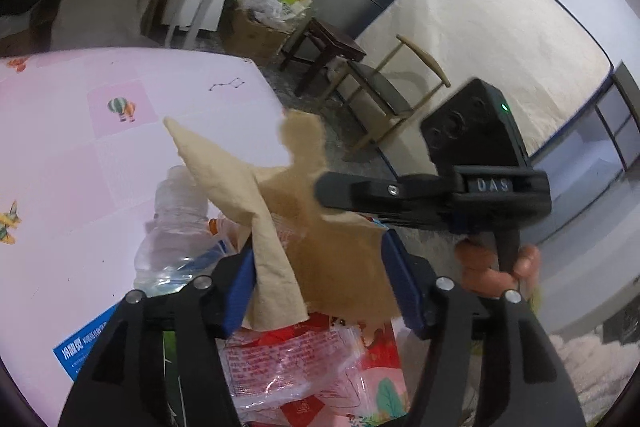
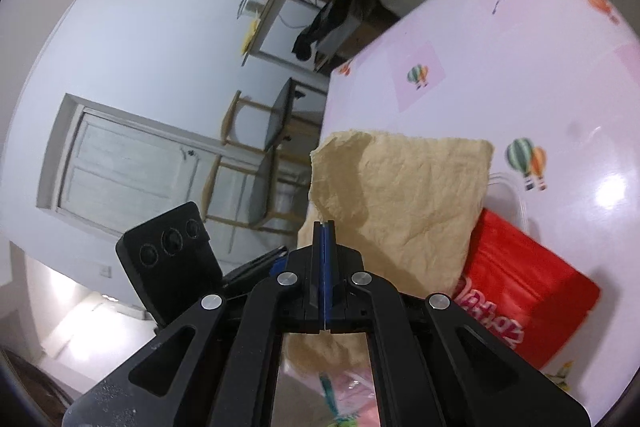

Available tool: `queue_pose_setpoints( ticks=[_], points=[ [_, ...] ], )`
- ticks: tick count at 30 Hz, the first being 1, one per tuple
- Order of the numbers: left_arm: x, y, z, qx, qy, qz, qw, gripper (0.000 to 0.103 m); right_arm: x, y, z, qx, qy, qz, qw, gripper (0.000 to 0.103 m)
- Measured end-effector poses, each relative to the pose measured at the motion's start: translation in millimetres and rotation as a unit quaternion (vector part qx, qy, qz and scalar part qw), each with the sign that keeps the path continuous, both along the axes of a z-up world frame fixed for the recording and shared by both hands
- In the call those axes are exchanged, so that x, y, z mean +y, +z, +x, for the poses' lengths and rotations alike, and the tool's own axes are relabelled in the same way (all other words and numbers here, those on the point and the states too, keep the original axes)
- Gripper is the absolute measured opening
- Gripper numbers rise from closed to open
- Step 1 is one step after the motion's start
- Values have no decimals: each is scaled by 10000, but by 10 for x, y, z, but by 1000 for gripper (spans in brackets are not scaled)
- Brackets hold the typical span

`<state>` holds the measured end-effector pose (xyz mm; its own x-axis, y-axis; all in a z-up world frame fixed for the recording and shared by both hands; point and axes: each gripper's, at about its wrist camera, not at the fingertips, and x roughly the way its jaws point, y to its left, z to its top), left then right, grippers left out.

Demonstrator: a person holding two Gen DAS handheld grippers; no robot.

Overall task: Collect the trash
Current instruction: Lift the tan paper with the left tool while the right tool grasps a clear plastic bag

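Pinching a crumpled tan paper at its edge, the right gripper has its jaws clenched. Spread wide around that paper, the left gripper hangs released above a clear bottle and red wrappers on the pink table.

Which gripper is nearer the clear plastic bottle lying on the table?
Left. The left gripper is open right beside the bottle, its fingers around the beige paper. The right gripper is farther off, past that paper.

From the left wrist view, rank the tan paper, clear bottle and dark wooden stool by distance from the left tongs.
1. Tan paper, between the left tongs.
2. Clear bottle, just left, on the table.
3. Dark wooden stool, far across the floor.
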<state>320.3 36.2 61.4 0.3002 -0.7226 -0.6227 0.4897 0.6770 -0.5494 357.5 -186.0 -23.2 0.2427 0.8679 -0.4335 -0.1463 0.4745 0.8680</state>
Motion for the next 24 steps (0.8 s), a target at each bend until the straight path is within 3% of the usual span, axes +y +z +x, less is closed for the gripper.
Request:
queue_pose_setpoints(
  ticks=[7,17,24],
  points=[
    [-133,43,-15,-26,-315,245,9992,62,68,60,47,19,174,124,9998,0],
    [71,78,97,313,-203,-640,9973,77,194,14,101,111,632,164,9978,0],
    [-68,35,46,104,-298,-125,9994,76,195,10,95,218,832,433,9954,0]
  ],
)
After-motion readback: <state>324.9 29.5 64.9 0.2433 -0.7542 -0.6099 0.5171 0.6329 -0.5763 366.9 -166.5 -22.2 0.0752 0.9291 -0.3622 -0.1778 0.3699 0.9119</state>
